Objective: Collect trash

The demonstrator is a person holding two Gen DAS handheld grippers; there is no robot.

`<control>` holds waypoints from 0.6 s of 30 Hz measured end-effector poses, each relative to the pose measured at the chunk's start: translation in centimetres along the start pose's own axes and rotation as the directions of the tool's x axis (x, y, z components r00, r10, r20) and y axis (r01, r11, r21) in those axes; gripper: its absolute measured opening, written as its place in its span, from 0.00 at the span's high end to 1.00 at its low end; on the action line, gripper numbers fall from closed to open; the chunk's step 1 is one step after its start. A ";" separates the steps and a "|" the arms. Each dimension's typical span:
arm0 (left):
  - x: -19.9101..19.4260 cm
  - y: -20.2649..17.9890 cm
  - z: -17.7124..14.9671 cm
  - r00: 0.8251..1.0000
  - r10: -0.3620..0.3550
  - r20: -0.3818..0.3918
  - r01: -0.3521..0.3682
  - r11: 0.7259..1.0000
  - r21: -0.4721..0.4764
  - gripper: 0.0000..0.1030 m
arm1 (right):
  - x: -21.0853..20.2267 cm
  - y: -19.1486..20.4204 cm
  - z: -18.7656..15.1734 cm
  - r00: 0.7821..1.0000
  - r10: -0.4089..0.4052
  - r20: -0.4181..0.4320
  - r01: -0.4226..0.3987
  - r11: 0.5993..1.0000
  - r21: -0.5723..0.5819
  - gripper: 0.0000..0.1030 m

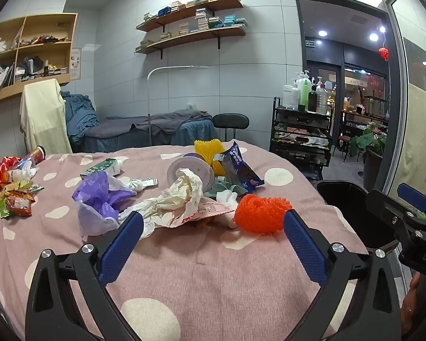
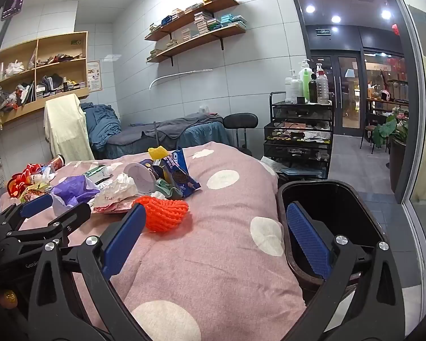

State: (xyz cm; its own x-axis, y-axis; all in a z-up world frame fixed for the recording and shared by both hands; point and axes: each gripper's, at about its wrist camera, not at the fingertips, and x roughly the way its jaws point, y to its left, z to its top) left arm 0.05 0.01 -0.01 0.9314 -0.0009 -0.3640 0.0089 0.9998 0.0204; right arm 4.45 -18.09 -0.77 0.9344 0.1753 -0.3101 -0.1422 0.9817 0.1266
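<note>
Trash lies heaped on a pink bed cover with white dots (image 1: 201, 267): an orange foam net (image 1: 260, 213), crumpled white paper (image 1: 181, 196), a purple plastic bag (image 1: 99, 196), a blue snack wrapper (image 1: 238, 167), a yellow foam net (image 1: 207, 149) and a round tub (image 1: 184, 170). More wrappers (image 1: 14, 190) lie at the left. My left gripper (image 1: 213, 221) is open just short of the heap, nothing between its fingers. My right gripper (image 2: 215, 218) is open too, between the orange foam net (image 2: 164, 213) and a black bin (image 2: 326, 199) beside the bed.
A black cart with bottles (image 1: 304, 125) stands past the bed's far right corner, next to a black chair (image 1: 230, 122). Another bed with grey and blue covers (image 1: 144, 130) lies behind. Wall shelves (image 1: 190, 28) hang above. A glass door (image 2: 349, 91) is at right.
</note>
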 end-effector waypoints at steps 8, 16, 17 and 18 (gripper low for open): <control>0.2 -0.1 -0.1 1.000 -0.001 0.001 0.001 1.000 0.002 0.05 | 0.0 0.1 0.0 1.000 0.000 -0.002 0.000 1.000 0.001 0.05; 0.0 0.0 0.0 1.000 0.002 0.001 -0.002 1.000 -0.001 0.05 | 0.0 0.1 -0.1 1.000 0.006 -0.005 -0.006 1.000 0.004 0.05; 0.0 0.0 0.0 1.000 0.001 0.001 -0.001 1.000 -0.001 0.05 | 0.0 0.1 -0.1 1.000 0.007 -0.004 -0.007 1.000 0.003 0.05; -0.1 0.0 0.0 1.000 0.001 0.001 -0.001 1.000 -0.001 0.05 | 0.0 0.1 -0.1 1.000 0.006 -0.004 -0.006 1.000 0.003 0.05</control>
State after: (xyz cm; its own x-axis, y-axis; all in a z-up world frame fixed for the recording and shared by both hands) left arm 0.00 0.01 0.01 0.9318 0.0000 -0.3628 0.0077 0.9998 0.0197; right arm 4.40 -17.94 -0.88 0.9322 0.1817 -0.3131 -0.1470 0.9804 0.1310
